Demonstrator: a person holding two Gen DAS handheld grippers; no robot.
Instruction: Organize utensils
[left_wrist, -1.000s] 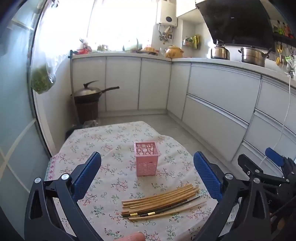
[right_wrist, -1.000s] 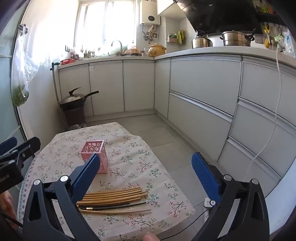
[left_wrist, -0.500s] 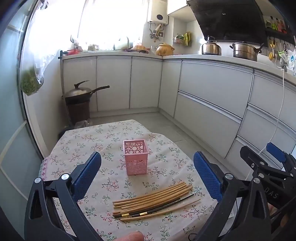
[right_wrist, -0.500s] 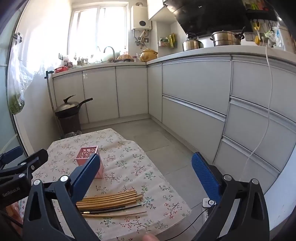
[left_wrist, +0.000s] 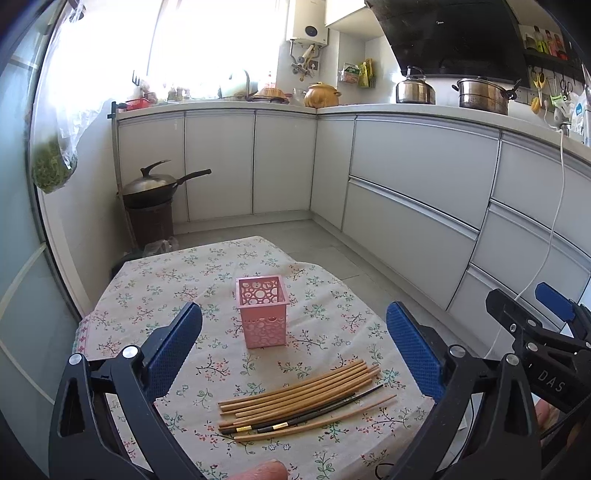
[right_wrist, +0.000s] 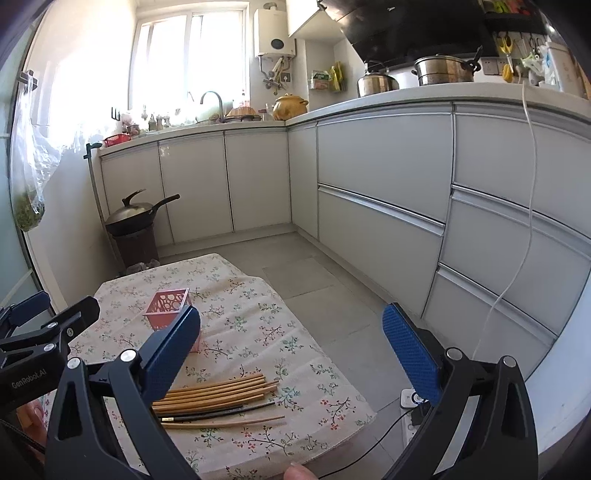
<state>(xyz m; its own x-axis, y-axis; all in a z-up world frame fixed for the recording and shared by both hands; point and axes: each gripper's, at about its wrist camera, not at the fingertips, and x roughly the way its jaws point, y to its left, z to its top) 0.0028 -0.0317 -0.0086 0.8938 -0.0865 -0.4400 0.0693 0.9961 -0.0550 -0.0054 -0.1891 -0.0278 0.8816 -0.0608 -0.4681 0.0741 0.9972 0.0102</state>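
Note:
A pile of chopsticks (left_wrist: 303, 398), several bamboo ones and two black ones, lies on a small table with a floral cloth (left_wrist: 155, 280). A pink perforated holder (left_wrist: 262, 312) stands upright behind them. It looks empty. My left gripper (left_wrist: 293, 347) is open and empty, held above the near part of the table. My right gripper (right_wrist: 291, 354) is open and empty, to the right of the table. The chopsticks (right_wrist: 218, 397) and the holder (right_wrist: 168, 308) show at the lower left of the right wrist view, the holder partly behind my left finger.
White kitchen cabinets (left_wrist: 413, 173) run along the back and right. A wok on a brown stand (left_wrist: 151, 206) sits on the floor behind the table. A white cable (right_wrist: 517, 258) hangs down the cabinets to a power strip (right_wrist: 413, 402) on the floor.
Both grippers have lifted and pulled back a little, so the table and chopsticks sit lower and farther in view. Both stay open.

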